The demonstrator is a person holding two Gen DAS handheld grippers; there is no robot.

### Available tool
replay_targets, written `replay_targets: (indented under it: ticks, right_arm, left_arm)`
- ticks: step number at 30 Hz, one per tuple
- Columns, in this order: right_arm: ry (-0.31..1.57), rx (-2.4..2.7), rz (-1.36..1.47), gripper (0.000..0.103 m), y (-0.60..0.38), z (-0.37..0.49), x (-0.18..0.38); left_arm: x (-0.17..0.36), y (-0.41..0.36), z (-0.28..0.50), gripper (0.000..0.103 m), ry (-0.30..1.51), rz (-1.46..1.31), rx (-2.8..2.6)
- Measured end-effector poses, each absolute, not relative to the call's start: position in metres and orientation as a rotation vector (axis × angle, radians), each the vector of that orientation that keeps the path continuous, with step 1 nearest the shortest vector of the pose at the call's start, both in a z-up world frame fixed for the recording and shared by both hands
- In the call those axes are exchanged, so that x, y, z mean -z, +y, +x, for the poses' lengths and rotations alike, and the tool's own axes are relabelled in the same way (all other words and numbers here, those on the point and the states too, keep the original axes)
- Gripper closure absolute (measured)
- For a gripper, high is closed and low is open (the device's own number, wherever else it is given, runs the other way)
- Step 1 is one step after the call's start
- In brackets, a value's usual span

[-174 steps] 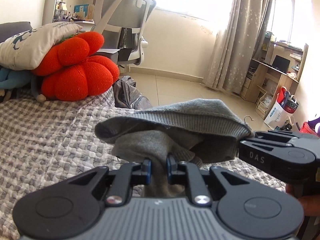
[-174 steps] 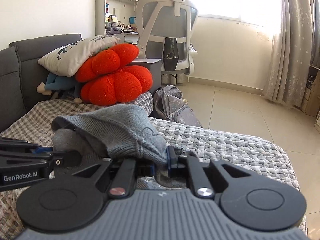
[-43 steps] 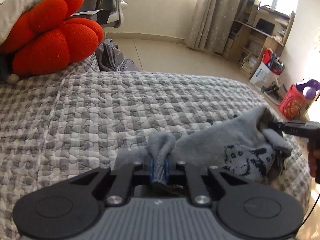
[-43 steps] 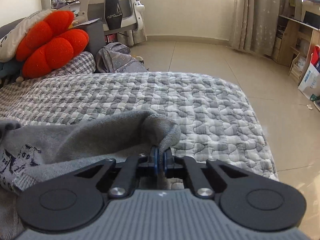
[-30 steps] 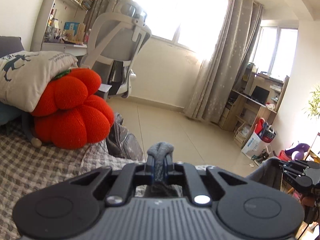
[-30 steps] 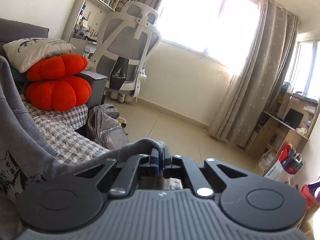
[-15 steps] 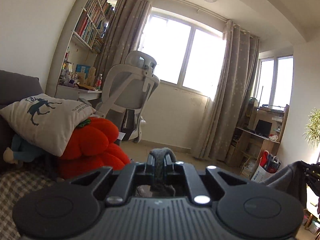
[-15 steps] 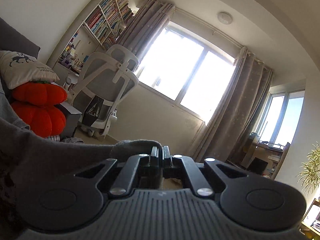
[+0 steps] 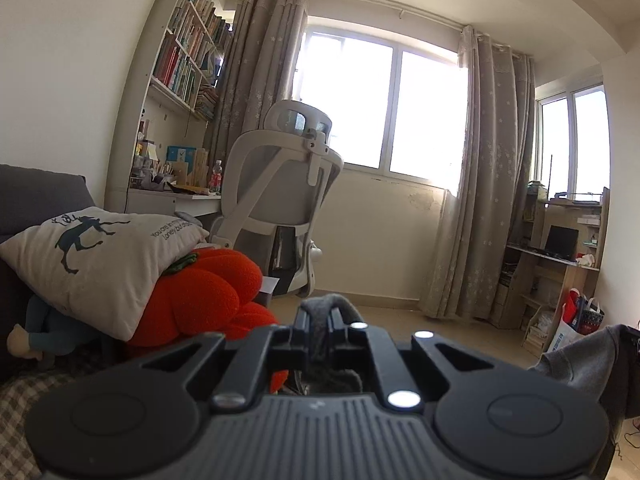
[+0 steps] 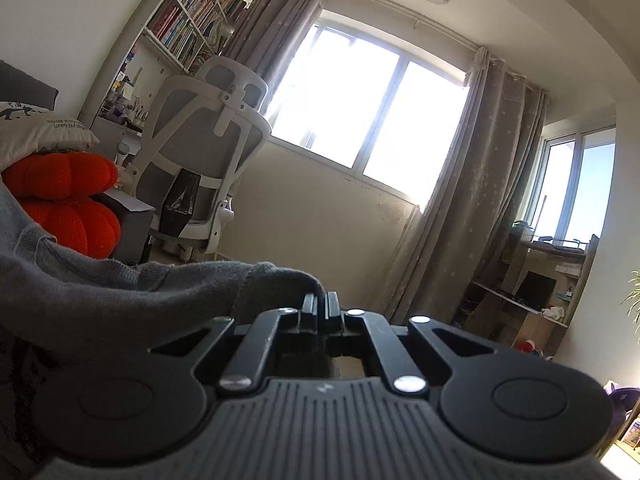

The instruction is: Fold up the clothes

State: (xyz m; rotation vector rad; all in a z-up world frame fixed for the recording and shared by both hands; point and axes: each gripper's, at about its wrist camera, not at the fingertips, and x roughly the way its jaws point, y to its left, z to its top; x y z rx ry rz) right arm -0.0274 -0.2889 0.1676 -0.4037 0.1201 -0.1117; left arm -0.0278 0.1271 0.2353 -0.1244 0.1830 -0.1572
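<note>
Left wrist view is showing the left gripper (image 9: 320, 322) clamping the grey sweater (image 10: 120, 300), lifted off the bed since a second ago; the right gripper (image 10: 320, 312) is pinching another edge, probably stretching it out for folding.

Left tongs (image 9: 320, 322): both fingers drawn close together, pinching a fold of grey garment (image 9: 323, 312) that bulges above the fingertips; body held roughly level, pointing forward into the room. Right tongs (image 10: 320, 312): fingers nearly touching, clamped on an edge of the same grey garment, which runs off to the left of the tips; body tilted upward. In the left wrist view the right tongs appear only partly, at the far right edge.
</note>
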Motion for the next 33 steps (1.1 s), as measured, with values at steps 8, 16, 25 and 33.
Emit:
replay_targets:
  ticks: [8, 16, 25, 33]
  right_arm:
    - [0.224, 0.207, -0.316, 0.101, -0.276, 0.059, -0.116]
    - [0.510, 0.063, -0.317, 0.088, -0.257, 0.012, -0.061]
    - [0.668, -0.140, 0.025, 0.034, -0.261, -0.141, -0.039]
    - [0.701, -0.201, 0.274, 0.034, -0.268, -0.193, -0.022]
  left_arm:
    - [-0.163, 0.135, 0.083, 0.088, 0.421, -0.076, 0.061]
    - [-0.093, 0.160, 0.026, 0.042, 0.682, -0.174, 0.026]
    - [-0.057, 0.113, -0.139, 0.020, 0.694, -0.199, 0.233]
    - [-0.032, 0.085, -0.152, 0.019, 0.695, -0.133, 0.169]
